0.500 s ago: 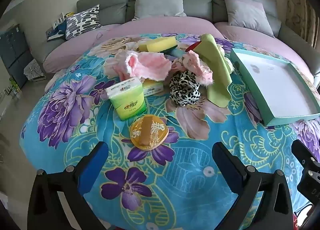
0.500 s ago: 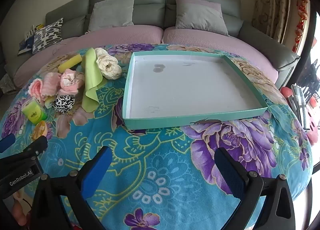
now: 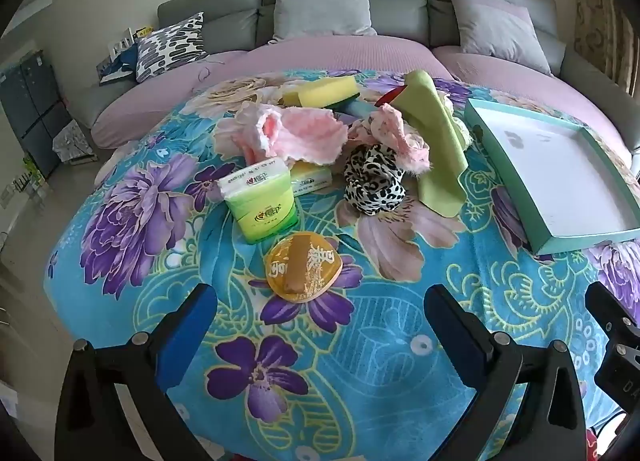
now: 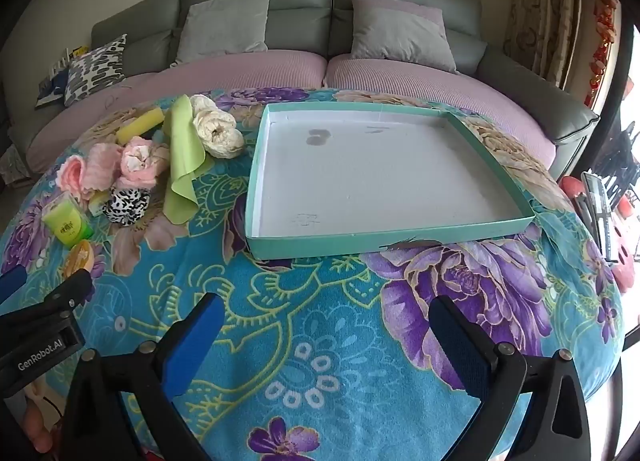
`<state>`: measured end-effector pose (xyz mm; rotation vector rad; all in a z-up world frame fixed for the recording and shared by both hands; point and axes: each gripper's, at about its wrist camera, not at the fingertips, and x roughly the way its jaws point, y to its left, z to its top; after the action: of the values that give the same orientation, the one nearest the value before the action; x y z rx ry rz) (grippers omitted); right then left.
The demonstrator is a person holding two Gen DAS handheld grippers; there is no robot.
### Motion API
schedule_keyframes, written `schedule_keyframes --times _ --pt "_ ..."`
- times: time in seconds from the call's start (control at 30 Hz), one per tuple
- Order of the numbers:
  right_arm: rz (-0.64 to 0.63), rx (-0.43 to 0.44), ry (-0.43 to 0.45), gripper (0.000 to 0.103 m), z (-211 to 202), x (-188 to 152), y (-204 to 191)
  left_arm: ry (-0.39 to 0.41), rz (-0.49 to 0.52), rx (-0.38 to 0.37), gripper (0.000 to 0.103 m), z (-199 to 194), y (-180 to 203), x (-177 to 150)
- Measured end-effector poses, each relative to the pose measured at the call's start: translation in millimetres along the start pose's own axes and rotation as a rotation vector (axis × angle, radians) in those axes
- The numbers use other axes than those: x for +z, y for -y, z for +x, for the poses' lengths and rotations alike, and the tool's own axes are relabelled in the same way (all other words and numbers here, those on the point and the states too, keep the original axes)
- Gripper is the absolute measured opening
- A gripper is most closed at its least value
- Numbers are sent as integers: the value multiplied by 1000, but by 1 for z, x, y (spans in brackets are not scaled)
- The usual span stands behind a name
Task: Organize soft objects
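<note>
Left gripper [image 3: 320, 313] and right gripper [image 4: 326, 319] both gape wide with nothing between the pads, angled down over the floral blanket [image 4: 320, 301]. Left faces the orange puff [image 3: 303, 268] at the near edge of the soft-object pile [image 3: 320, 149], likely the first pick. Right faces the bare teal tray [image 4: 400, 239] beside the pile, presumably the destination.

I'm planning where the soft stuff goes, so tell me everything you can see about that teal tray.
The teal tray is a shallow, roughly square box, seemingly cardboard: teal walls, white floor. It is empty, with a grey smudge near the far side and faint marks near the front. The front wall's lower edge looks torn. It lies flat on the floral blanket, apart from the pile of soft items.
</note>
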<state>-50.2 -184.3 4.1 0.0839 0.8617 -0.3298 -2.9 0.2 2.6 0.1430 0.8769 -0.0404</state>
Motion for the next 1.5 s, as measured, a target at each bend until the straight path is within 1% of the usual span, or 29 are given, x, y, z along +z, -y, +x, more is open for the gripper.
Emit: schedule_keyframes --times 1.5 --pt "-7 -8 -2 103 0 0 -2 -13 -13 7 103 7 -5 -2"
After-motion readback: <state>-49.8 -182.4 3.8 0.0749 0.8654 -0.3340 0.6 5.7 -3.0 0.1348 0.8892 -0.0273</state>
